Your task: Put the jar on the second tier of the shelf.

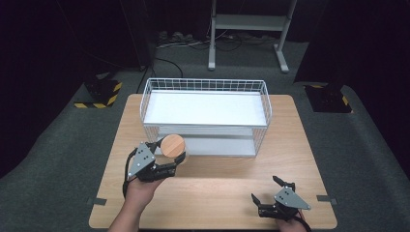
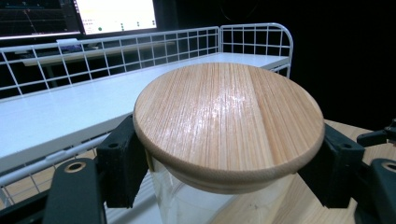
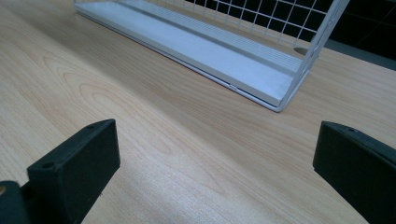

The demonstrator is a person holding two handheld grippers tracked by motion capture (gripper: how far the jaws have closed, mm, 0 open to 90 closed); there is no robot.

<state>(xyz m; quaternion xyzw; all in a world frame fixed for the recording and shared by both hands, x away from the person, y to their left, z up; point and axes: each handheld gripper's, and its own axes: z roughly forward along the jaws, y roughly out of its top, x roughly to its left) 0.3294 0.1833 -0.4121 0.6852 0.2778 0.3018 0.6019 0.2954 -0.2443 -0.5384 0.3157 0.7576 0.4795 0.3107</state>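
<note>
A clear glass jar (image 2: 187,200) with a round wooden lid (image 2: 229,121) hangs upright between the jaws of my left gripper (image 2: 224,172), which is shut on it just under the lid. From above, the lid (image 1: 172,144) and left gripper (image 1: 168,155) sit at the front left corner of the white wire shelf rack (image 1: 205,86), about level with its upper white shelf (image 2: 56,112). My right gripper (image 1: 265,189) rests near the table's front right edge, jaws wide open over bare wood (image 3: 187,154), nothing between them.
The two-tier rack stands at the back middle of the wooden table (image 1: 290,145); its lower white shelf (image 3: 210,51) shows ahead of the right gripper. Dark carpet, a white desk frame (image 1: 249,24) and striped floor markers (image 1: 101,94) lie beyond the table.
</note>
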